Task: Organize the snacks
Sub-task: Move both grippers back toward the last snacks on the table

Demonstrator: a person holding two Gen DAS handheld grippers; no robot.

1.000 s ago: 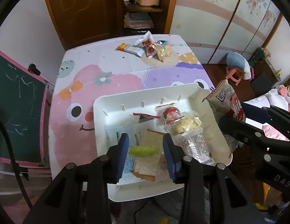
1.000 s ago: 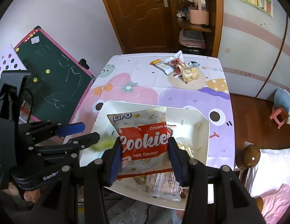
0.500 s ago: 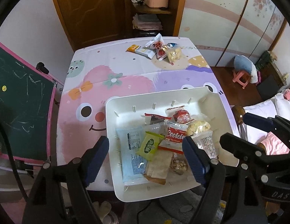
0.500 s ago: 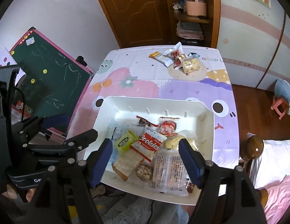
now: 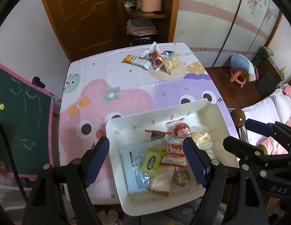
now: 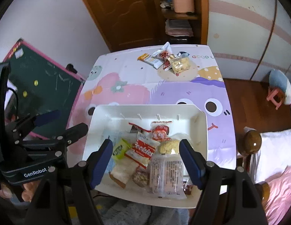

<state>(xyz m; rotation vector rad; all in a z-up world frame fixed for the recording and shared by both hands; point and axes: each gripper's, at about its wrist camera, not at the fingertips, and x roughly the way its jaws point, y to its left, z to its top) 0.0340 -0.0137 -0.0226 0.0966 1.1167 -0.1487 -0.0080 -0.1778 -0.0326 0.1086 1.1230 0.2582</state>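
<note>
A white tray sits at the near edge of the table and holds several snack packets. Among them are a green packet, a red-and-white Cookies packet and a blue packet. My left gripper hangs open above the tray's left half, touching nothing. My right gripper stands open over the tray's middle, also with nothing between its fingers. A small pile of loose snacks lies at the table's far side.
The table wears a pink and purple cartoon cloth. A green chalkboard leans against its left side. A wooden bedpost knob and pink bedding are close on the right, with a pink stool beyond. A wooden door and shelf stand behind the table.
Both grippers opened. The left let go of the green packet and the right let go of the Cookies packet, and both now lie in the tray. The left gripper has drawn back a little.
</note>
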